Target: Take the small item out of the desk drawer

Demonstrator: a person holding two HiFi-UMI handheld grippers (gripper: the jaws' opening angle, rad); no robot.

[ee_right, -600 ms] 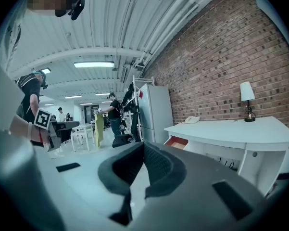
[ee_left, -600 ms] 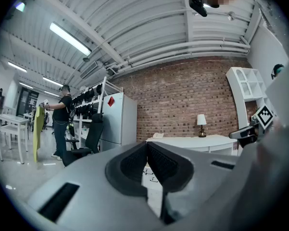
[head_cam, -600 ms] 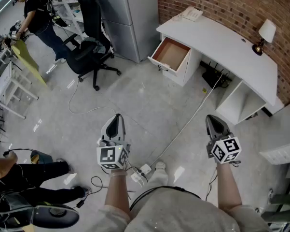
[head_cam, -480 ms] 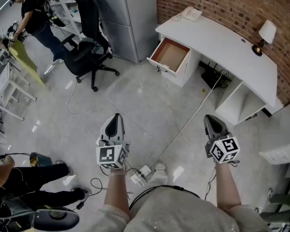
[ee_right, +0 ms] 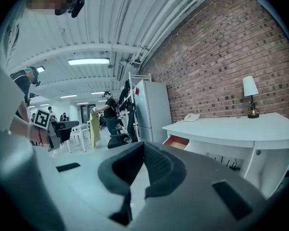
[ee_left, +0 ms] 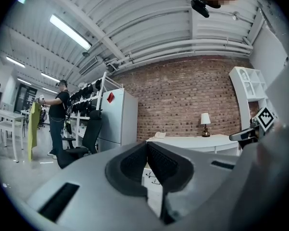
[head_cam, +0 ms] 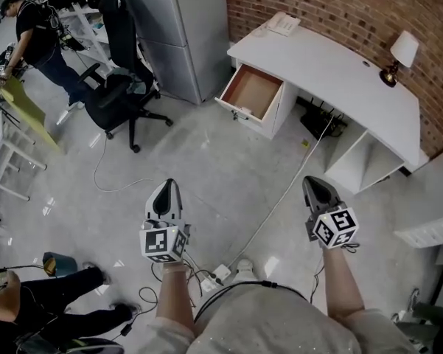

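- Approach is judged in hand: the grey left gripper (head_cam: 167,186) and grey right gripper (head_cam: 310,181) are held well short of the curved white desk (head_cam: 339,72), jaws closed together on nothing.
- In the desk's open wood-lined drawer (head_cam: 252,92), no small item can be made out.
- Next, the desk must be neared and jaws parted.
- Open floor before the desk is crossed by a white cable (head_cam: 284,190).

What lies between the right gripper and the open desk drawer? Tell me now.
Head view: bare grey floor between right gripper and drawer, crossed by one white cable.
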